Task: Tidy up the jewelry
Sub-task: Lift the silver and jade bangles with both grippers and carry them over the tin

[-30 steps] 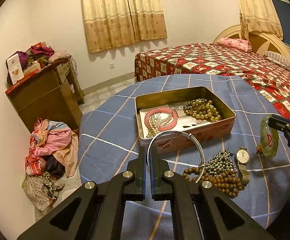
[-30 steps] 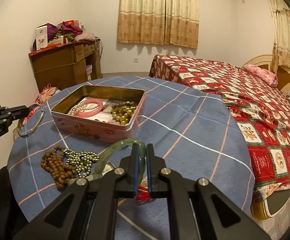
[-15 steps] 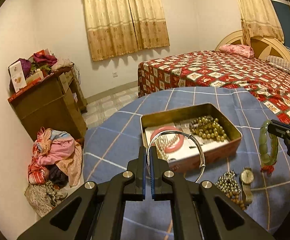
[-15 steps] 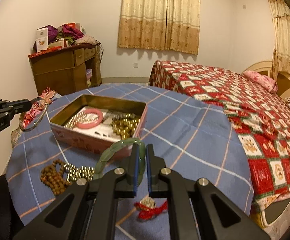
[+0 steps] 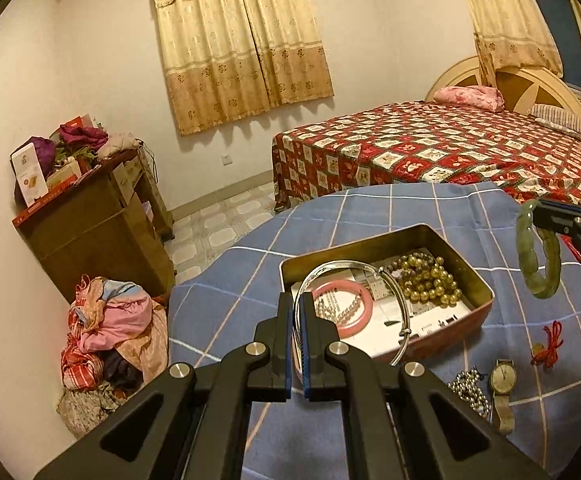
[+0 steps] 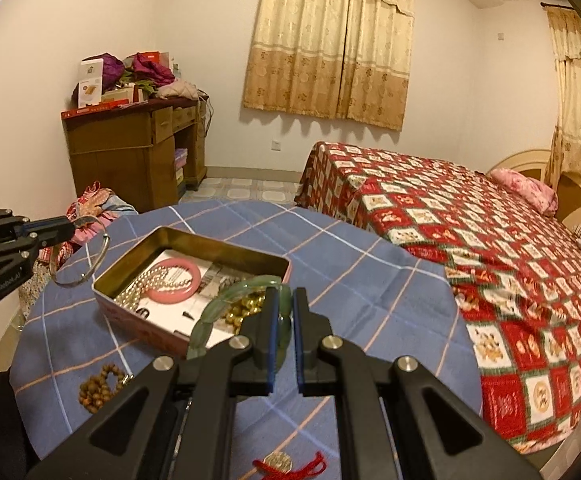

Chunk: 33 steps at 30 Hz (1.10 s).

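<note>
My left gripper (image 5: 297, 304) is shut on a thin silver bangle (image 5: 386, 280) and holds it above the near-left end of the open tin box (image 5: 442, 236). The bangle also shows in the right wrist view (image 6: 90, 264), held by the left gripper (image 6: 72, 226). My right gripper (image 6: 284, 300) is shut on a green jade bracelet (image 6: 214, 312), held in the air over the tin's (image 6: 218, 246) near right side; in the left wrist view the bracelet (image 5: 530, 264) hangs at the right. The tin holds a pink bangle (image 5: 354, 320), pearls and gold-green beads (image 5: 426, 276).
On the blue checked tablecloth (image 5: 250, 280) lie a wristwatch (image 5: 502, 376), silver beads (image 5: 466, 392), a red-corded pendant (image 5: 546, 348), also in the right wrist view (image 6: 278, 462), and brown wooden beads (image 6: 98, 388). A bed (image 6: 470, 232) stands beyond; a dresser (image 6: 130, 148) and clothes pile (image 5: 106, 328) at left.
Both grippers have risen and moved toward the tin, carrying their bangles. The red-corded pendant has come off the jade bracelet and now lies on the cloth.
</note>
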Each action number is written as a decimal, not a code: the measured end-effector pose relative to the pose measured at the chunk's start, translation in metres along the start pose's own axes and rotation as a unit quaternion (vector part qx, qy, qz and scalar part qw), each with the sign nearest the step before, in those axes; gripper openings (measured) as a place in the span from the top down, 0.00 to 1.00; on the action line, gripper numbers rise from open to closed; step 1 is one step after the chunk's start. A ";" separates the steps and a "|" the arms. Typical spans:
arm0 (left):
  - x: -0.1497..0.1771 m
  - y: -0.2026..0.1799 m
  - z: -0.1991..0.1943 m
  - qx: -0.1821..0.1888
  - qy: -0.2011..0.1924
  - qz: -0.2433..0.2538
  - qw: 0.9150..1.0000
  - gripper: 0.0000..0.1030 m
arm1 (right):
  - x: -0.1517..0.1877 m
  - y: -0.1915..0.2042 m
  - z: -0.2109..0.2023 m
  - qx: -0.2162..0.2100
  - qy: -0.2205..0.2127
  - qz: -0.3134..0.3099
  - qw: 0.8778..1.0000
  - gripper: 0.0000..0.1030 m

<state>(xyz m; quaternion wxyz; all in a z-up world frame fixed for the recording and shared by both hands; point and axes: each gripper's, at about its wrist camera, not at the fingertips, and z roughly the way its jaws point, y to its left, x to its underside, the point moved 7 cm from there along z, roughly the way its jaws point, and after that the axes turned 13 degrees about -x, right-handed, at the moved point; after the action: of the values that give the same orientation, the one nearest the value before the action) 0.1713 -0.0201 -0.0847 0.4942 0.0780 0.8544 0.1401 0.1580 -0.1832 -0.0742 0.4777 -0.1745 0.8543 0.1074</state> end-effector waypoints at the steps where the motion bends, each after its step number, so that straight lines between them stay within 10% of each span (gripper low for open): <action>1: -0.002 -0.001 0.002 0.000 0.000 0.001 1.000 0.98 | -0.003 -0.001 0.002 -0.001 0.000 0.000 1.000 0.92; 33: -0.014 -0.020 0.087 -0.022 0.047 0.020 0.998 0.98 | -0.018 0.021 0.099 -0.011 0.055 -0.019 0.998 0.92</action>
<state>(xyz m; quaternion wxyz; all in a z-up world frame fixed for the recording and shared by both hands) 0.2535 -0.0284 -0.1208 0.4521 0.0773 0.8718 0.1723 0.2354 -0.1258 -0.1101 0.4301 -0.2018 0.8745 0.0978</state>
